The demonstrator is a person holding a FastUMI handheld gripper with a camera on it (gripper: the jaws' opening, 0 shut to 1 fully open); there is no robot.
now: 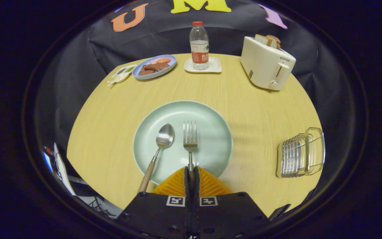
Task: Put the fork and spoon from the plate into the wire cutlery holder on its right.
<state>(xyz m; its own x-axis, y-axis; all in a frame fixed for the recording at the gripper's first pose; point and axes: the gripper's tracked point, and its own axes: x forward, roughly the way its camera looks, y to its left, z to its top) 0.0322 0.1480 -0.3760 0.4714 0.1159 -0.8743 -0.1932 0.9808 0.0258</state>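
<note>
- Fingers are closed together on the fork handle; the handle disappears between them at the near rim of the plate.
- Fork head and tines lie on the plate, pointing away from the fingers. Whether it is lifted off the plate yet can't be told.
- Spoon lies just left of the fork, bowl on the plate, wooden handle overhanging the near rim toward the fingers. Not touched.
- Holder sits on the desk to the right of the plate, well apart, close to the desk's right edge.
- Step in hand, as judged: fork grasp and carry. A straight lift is advised before any swing right, so the tines clear the plate rim and the spoon is not nudged.
- Grip is far back on the handle; sag or rotation of the long front end is likely, so slow motion is preferred.
- Open desk lies between plate and holder; nothing blocks that path.
- Toaster, bottle and food plate stand at the far side, well clear.
- Risk: the holder may be pushed off the edge if struck on insertion.
</note>
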